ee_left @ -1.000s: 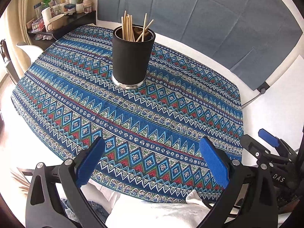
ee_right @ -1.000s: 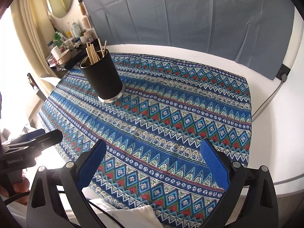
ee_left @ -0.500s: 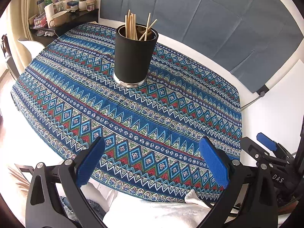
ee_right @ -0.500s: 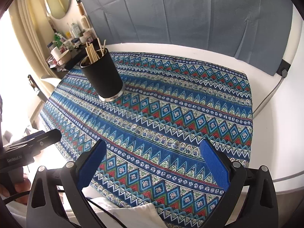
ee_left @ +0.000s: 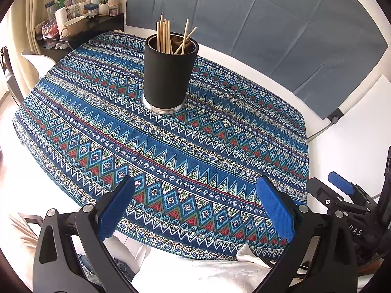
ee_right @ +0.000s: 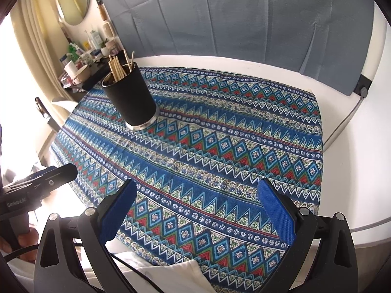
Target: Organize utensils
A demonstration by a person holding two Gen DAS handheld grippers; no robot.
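1. Left gripper (ee_left: pixel 195 210): jaws spread wide apart, nothing between the blue pads; it sits at the lower edge of the left wrist frame, above the near border of the patterned cloth (ee_left: pixel 171 151)
2. Right gripper (ee_right: pixel 196 210): jaws likewise wide apart and empty, at the bottom of the right wrist frame over the same cloth
3. Black cup (ee_left: pixel 169 73): upright on the cloth, upper centre of the left wrist frame and upper left of the right wrist frame; a metal ring shows at its base
4. Wooden chopsticks (ee_left: pixel 165 35): standing inside the cup, most bunched at its left side, two leaning to the right
5. Both grippers are well apart from the cup
6. White table (ee_right: pixel 342 183): bare surface visible at the right of the cloth
7. Dark shelf (ee_left: pixel 80 28): upper left of the left wrist frame, crowded with bottles and a mug
8. Grey fabric backdrop (ee_right: pixel 244 17): fills the top of both frames
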